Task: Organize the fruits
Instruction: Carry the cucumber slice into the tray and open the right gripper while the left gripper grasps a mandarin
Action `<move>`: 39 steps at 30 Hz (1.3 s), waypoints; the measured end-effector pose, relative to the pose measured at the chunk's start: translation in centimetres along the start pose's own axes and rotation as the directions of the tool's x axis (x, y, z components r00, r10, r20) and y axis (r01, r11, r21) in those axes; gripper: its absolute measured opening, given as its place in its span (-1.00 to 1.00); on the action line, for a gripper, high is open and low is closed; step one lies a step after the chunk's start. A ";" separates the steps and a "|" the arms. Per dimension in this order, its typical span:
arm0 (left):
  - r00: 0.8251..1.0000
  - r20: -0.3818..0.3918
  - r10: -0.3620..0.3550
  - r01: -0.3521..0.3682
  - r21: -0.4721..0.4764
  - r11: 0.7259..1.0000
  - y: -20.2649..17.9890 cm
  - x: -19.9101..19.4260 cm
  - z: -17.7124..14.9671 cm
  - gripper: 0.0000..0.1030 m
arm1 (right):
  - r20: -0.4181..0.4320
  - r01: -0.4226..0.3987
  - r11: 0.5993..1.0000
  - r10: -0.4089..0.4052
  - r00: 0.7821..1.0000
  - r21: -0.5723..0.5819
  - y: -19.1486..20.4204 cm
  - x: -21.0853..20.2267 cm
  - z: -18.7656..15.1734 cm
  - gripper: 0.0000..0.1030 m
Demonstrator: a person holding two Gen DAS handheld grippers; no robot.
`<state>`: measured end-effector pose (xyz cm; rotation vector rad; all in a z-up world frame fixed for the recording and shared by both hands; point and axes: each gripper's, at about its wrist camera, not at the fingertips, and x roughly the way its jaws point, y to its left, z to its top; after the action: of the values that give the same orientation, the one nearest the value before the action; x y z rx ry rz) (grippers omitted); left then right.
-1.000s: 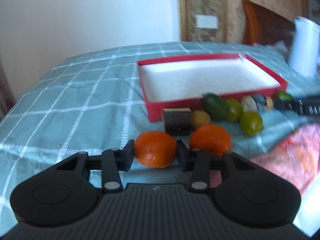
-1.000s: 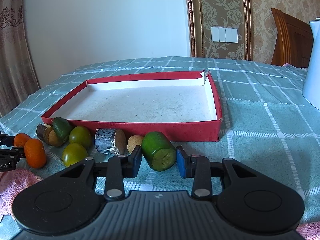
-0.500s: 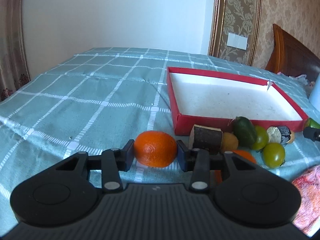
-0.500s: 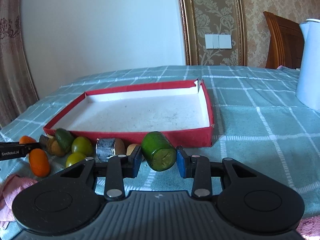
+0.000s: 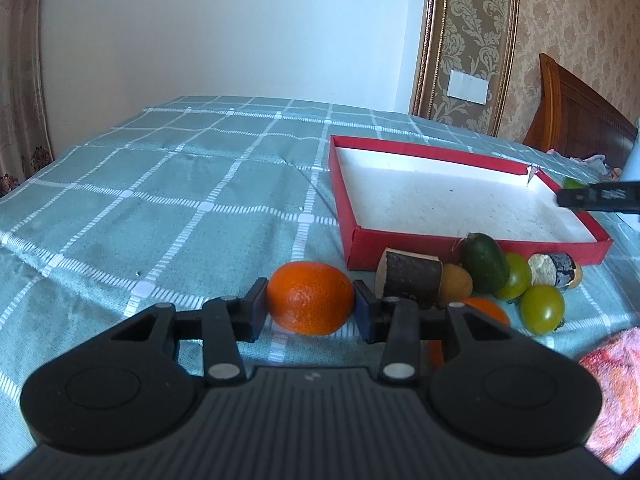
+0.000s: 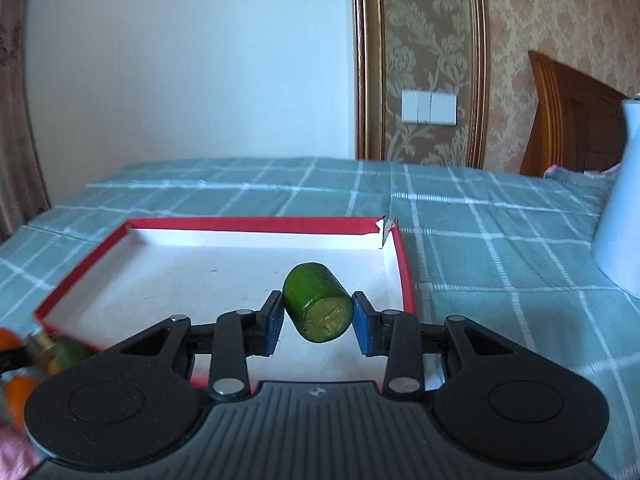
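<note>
My left gripper [image 5: 310,304] is shut on an orange [image 5: 310,303] and holds it above the teal checked cloth, left of the red tray [image 5: 476,249]. My right gripper [image 6: 317,312] is shut on a green cut fruit piece [image 6: 318,307] and holds it over the tray's white floor [image 6: 208,280], near its right wall. The right gripper's finger shows over the tray's far right in the left wrist view [image 5: 600,196]. Several fruits lie in front of the tray: a brown cut piece [image 5: 412,278], a dark green avocado [image 5: 484,268], green round fruits [image 5: 542,309], a second orange [image 5: 484,310].
A white jug [image 6: 622,200] stands right of the tray. A pink cloth [image 5: 612,384] lies at the front right. A wooden headboard [image 5: 580,112] and the wall stand behind the table.
My right gripper has lifted the green piece from the cloth and carried it over the tray. My left gripper has lifted the orange and swung left, away from the fruit pile.
</note>
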<state>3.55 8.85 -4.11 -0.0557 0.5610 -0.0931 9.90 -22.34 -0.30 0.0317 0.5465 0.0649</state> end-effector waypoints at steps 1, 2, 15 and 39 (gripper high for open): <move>1.000 0.000 0.000 0.000 0.001 1.000 0.0 0.0 0.0 -0.24 | -0.014 0.001 1.000 -0.001 1.000 0.004 -0.1 0.9 0.2 -0.30; 1.000 -0.001 0.000 0.000 0.002 1.000 -0.1 0.0 0.0 -0.24 | -0.024 0.009 1.000 -0.009 1.000 0.003 -0.1 1.7 0.4 -0.30; 1.000 -0.005 -0.002 0.002 0.013 1.000 -0.3 0.0 0.0 -0.15 | -0.088 0.092 0.996 -0.093 0.992 -0.017 -0.1 7.2 1.1 -0.30; 1.000 -0.006 -0.008 0.008 0.025 1.000 -0.4 0.1 0.0 -0.08 | 0.007 0.045 0.999 -0.045 0.999 0.005 -0.6 -1.4 -1.0 0.48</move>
<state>3.59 8.47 -4.08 -0.0329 0.5654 -0.1084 8.25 -23.01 -0.43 0.0241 0.5396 0.0193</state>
